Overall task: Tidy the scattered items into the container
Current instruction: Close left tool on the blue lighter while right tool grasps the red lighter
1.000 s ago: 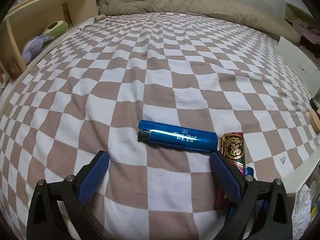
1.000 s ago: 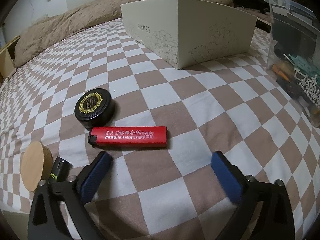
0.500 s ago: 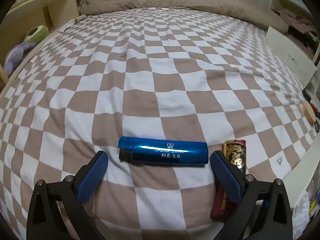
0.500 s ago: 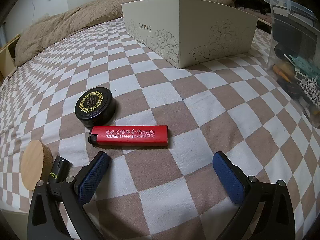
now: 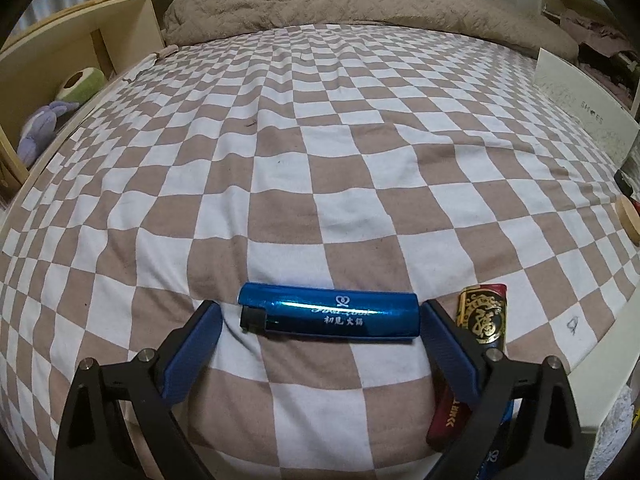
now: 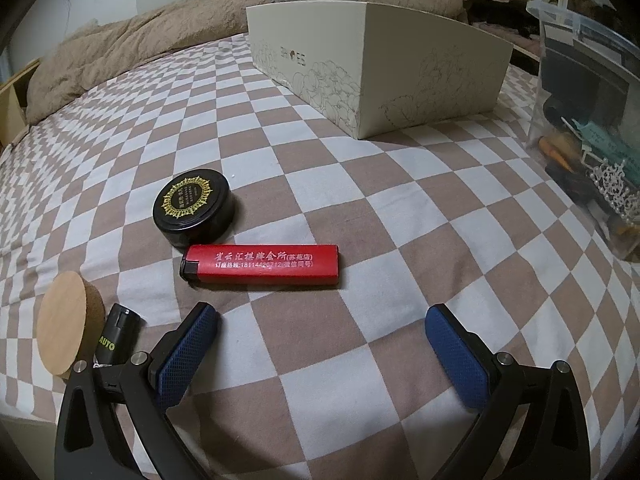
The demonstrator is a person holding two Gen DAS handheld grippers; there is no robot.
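Observation:
A shiny blue lighter (image 5: 328, 316) lies crosswise on the checked bed sheet, between the fingers of my left gripper (image 5: 320, 308). The jaws are closing on it: the right pad is at its end, and a small gap shows at the left end. A dark red lighter with a gold emblem (image 5: 482, 312) lies just right of the right finger. My right gripper (image 6: 320, 312) stands open just short of a red lighter (image 6: 264, 266), with nothing between its fingers. The cream shoe box (image 6: 380, 80) stands at the back of the bed, also visible in the left wrist view (image 5: 580, 108).
A black round tin (image 6: 194, 208), a wooden disc (image 6: 60, 336) and a small black cylinder (image 6: 116, 336) lie left of the red lighter. A clear bin of oddments (image 6: 580, 120) stands at the right. A shelf with a plush toy (image 5: 48, 124) flanks the bed; a beige blanket (image 5: 320, 4) lies at its head.
My left gripper has moved forward until the blue lighter lies between its fingers, and its jaws have narrowed. The right gripper and the red lighter stay as they were.

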